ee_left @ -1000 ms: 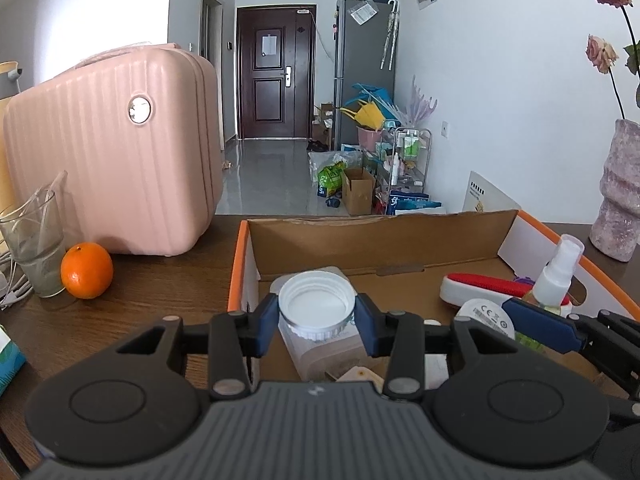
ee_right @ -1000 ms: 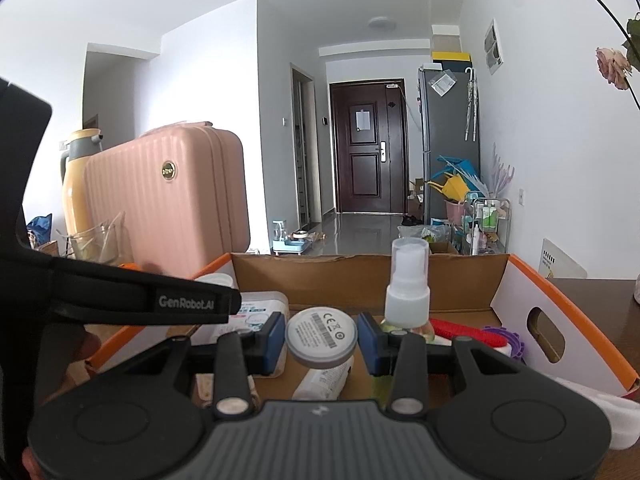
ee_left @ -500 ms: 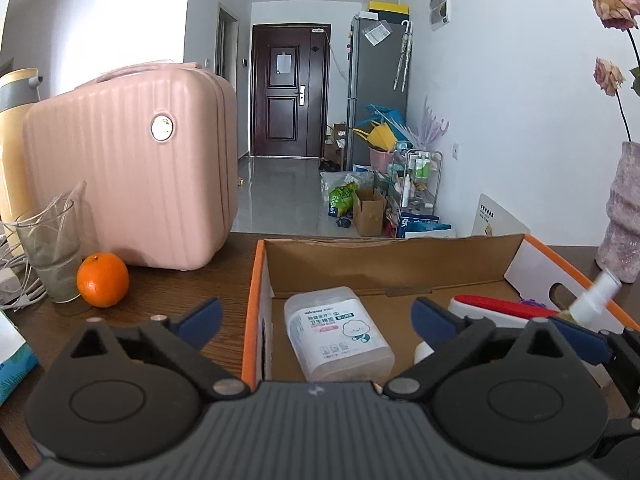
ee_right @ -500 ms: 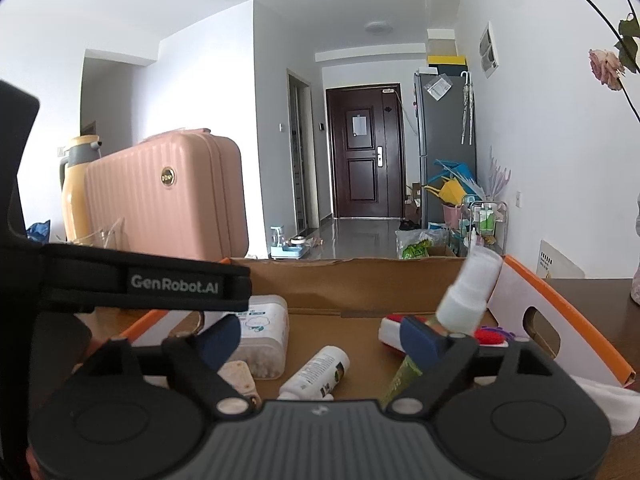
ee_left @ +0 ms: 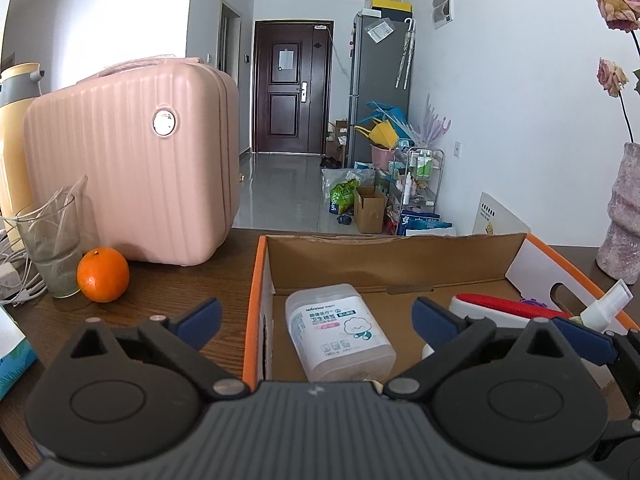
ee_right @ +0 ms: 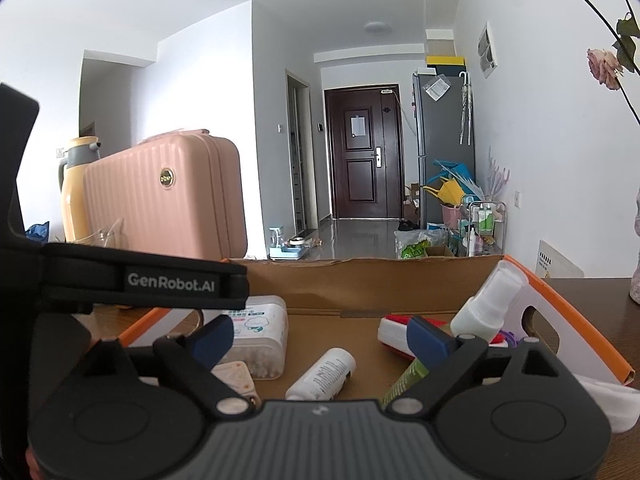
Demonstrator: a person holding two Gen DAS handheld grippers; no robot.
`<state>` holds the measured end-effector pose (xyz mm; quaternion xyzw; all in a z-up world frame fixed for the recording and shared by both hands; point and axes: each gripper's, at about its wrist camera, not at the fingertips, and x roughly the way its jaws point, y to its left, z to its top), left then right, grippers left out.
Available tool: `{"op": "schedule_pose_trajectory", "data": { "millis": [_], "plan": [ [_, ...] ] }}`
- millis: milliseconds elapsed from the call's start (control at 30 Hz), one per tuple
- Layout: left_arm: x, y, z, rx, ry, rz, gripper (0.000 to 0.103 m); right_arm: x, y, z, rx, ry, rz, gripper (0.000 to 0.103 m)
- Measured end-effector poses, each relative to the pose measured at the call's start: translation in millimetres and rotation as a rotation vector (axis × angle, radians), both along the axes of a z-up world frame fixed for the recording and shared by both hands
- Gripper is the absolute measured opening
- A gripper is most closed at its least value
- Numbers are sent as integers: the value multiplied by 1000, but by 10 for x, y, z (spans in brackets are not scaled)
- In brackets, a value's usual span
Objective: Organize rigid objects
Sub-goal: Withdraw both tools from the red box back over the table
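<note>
An orange-rimmed cardboard box (ee_left: 256,280) sits on the dark wooden table. My left gripper (ee_left: 316,316) is open above its near left corner. Below it, untouched, a clear cotton-swab container (ee_left: 340,336) lies on its side. My right gripper (ee_right: 320,338) has its jaws opening over the box. A small white bottle (ee_right: 324,374) lies loose on the box floor between the fingers, not pressed. A spray bottle (ee_right: 486,308) leans tilted against the outside of the right finger. A red-and-white item (ee_left: 500,308) lies further back in the box.
A pink suitcase (ee_left: 132,168) stands behind the box on the left. Beside it are an orange (ee_left: 103,275), a glass (ee_left: 52,248) and a yellow thermos (ee_right: 74,188). A pinkish vase (ee_left: 624,216) with dried roses is at the far right.
Both grippers went from shut to open. The left let go of the swab container, the right of the white bottle; both now lie in the box. The spray bottle tipped to the right.
</note>
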<state>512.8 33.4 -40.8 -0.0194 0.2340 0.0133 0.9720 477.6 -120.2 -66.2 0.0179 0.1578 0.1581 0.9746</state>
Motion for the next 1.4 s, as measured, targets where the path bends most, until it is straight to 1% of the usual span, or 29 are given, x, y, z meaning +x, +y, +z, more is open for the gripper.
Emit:
{"op": "schedule_pose_trajectory", "data": {
  "millis": [200,400,533,700,933,1400],
  "plan": [
    [-4,15,4,-11,-2,1,103,-14,-20,10,-2,-13,-15,103],
    [-30,44,25,-27,-12,8,103,-27,-34,24,1,-22,-37,103],
    [-82,70,70,-39,-33,20,103,-78,-37,28,-5,-34,-40,103],
    [-174,61,100,-27,-56,27,103,-184,-47,30,-10,-49,-54,103],
    [-367,107,128,-35,-78,51,103,-393,-150,80,11,-90,-85,103],
    [-842,217,197,-56,-102,78,103,-894,-308,158,23,-128,-116,103]
  ]
}}
